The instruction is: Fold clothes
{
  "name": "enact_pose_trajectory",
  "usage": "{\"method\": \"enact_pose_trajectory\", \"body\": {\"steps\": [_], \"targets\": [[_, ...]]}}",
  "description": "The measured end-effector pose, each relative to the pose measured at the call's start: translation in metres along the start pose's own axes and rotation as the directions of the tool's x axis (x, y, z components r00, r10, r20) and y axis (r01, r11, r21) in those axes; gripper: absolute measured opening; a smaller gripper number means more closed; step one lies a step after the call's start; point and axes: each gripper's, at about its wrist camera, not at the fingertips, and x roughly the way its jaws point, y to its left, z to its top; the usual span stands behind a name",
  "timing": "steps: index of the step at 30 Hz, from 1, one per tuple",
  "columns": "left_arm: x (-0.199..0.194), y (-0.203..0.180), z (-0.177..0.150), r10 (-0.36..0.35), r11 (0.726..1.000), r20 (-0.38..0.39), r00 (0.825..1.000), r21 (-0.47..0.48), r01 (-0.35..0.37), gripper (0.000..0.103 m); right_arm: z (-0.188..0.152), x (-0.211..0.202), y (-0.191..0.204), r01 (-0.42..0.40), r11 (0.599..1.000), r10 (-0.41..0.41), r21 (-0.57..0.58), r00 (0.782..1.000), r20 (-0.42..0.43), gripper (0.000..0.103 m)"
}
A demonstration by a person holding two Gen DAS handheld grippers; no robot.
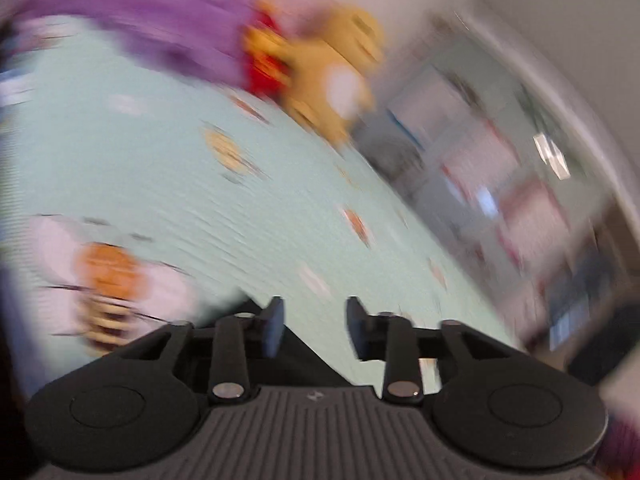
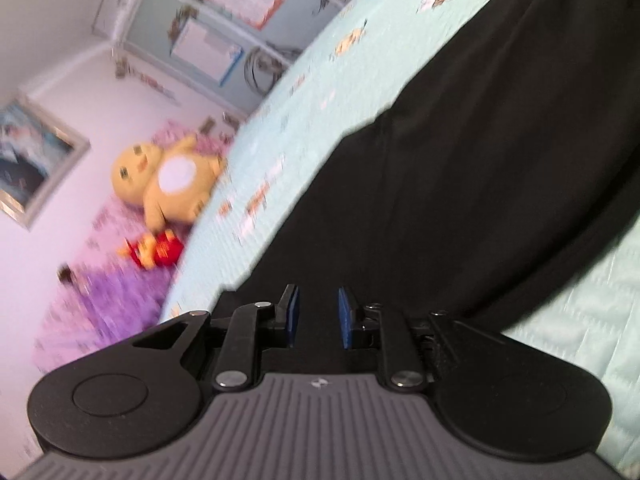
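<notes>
A black garment lies spread on a bed with a pale mint quilted bedspread printed with small cartoon figures; in the right wrist view the cloth runs from just under the right tongs away toward the top right, with a corner jutting toward the pillows end and a long edge beside bare quilt on the right. The right tongs stand parted with a narrow gap between the blue pads, directly above the black cloth, and nothing shows pinched between them. The left tongs are parted wider, empty, over the bedspread, with a wedge of black fabric just under and behind the left finger; that view is badly smeared, so finer detail cannot be read. Whether the garment is flat in one layer or already folded over cannot be told, and the scene fits either. To handle the cloth well, I judge each pair of tongs should close on an edge or corner rather than mid-panel, taking every layer there at once, and both should lift level so the fabric does not drag and wrinkle the quilt. Dark soft cloth will likely sag and slip, so a firm bite matters. A yellow plush toy and a small red one sit on purple bedding well apart from the garment
</notes>
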Motion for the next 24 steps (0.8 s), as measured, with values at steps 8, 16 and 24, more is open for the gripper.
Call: {"method": "enact_pose_trajectory", "body": {"steps": [8, 16, 24], "targets": [[0.068, 0.010, -0.028, 0.170, 0.985, -0.106, 0.980, 0.033, -0.168, 0.009, 0.087, -0.028, -0.039, -0.035, 0.986, -0.010, 0.161, 0.962, 0.274, 0.026], [0.067, 0.010, -0.041, 0.227, 0.973, -0.061, 0.972, 0.051, -0.224, 0.007, 0.158, -0.022, -0.147, 0.158, 0.940, -0.263, 0.302, 0.901, 0.346, 0.000], [0.061, 0.003, -0.048, 0.252, 0.966, -0.008, 0.968, 0.057, -0.251, 0.007, 0.143, -0.031, -0.135, 0.180, 0.962, -0.251, 0.204, 0.876, 0.411, 0.000]]}}
